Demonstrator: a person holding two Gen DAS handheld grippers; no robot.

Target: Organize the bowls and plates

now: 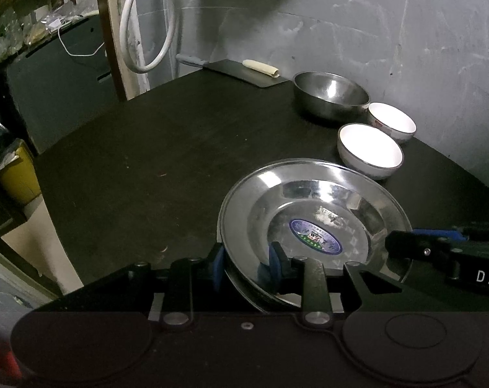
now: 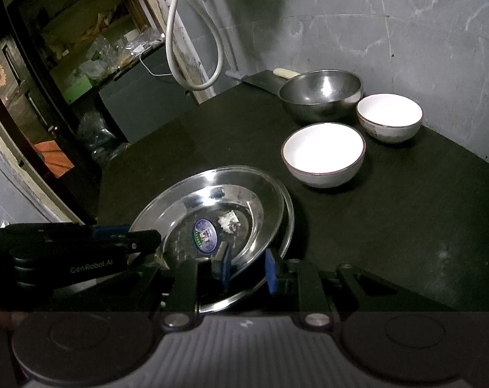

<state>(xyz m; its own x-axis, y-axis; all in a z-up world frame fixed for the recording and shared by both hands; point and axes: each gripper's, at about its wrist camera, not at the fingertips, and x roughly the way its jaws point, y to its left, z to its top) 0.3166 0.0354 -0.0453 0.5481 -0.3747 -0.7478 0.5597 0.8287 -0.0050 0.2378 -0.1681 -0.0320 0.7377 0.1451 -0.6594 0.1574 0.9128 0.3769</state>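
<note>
- Near rim of the steel plate (image 1: pixel 312 200) lost behind the left gripper (image 1: pixel 249 266) body; pad contact on that rim not clear from here.
- In the right wrist view, second plate (image 2: pixel 288 223) peeking out under the top one, mostly covered.
- Right gripper (image 2: pixel 247 266) straddling the rim; whether pads press it cannot be told.
- Oval sticker (image 1: pixel 315 236) ahead of the fingers: print too small to read.
- Cleaver (image 1: pixel 244 71) far beyond the left gripper, blade partly under a pale object (image 1: pixel 260 66), unidentifiable.
- Steel bowl (image 2: pixel 322 97) hiding most of that cleaver from the right side.
- Lettering on the right gripper's arm cut by the frame edge.
- Shelf clutter (image 2: pixel 92 51) far left, dim and blurred.
</note>
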